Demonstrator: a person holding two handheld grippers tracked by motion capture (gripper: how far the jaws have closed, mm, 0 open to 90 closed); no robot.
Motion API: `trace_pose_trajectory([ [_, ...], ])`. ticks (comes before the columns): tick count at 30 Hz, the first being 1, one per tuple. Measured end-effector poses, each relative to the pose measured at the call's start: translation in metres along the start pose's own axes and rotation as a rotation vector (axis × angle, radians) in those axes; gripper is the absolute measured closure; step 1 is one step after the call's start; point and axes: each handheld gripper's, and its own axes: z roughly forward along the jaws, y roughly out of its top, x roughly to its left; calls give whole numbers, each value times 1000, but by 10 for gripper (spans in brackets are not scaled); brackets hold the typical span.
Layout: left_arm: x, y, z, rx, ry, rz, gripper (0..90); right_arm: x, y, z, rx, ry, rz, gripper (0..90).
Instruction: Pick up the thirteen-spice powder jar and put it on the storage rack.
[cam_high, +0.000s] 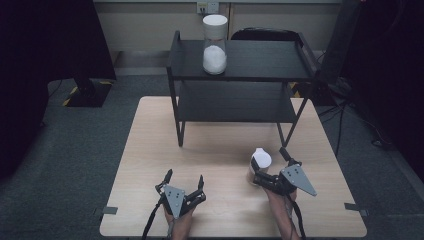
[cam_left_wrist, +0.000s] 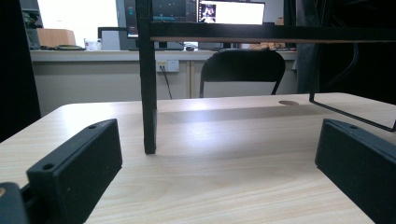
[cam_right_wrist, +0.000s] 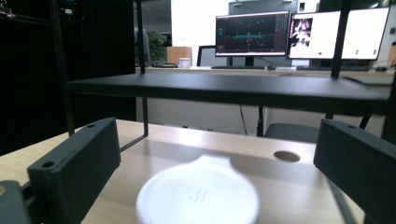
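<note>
A small cup with a white lid (cam_high: 260, 161) stands on the wooden table (cam_high: 150, 150) at the near right. My right gripper (cam_high: 270, 165) is open, its jaws on either side of the cup without touching it. In the right gripper view the blurred lid (cam_right_wrist: 198, 196) lies low between the wide-apart jaws of the right gripper (cam_right_wrist: 217, 140). My left gripper (cam_high: 185, 176) rests open near the front edge with nothing in it, and in its own view the left gripper (cam_left_wrist: 219, 135) faces a black shelf leg (cam_left_wrist: 148, 93).
A black two-tier shelf (cam_high: 260, 60) stands at the table's far side. A tall clear jar (cam_high: 215, 45), partly full of white material, sits on its top tier. A black chair (cam_left_wrist: 243, 70) and lit monitors (cam_right_wrist: 252, 33) are behind. Cables lie on the floor at right.
</note>
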Motion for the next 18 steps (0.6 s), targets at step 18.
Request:
trace_pose_trajectory([
  [18, -1, 0, 0, 1, 3, 0, 3, 10, -23, 0, 105, -9, 52, 134],
])
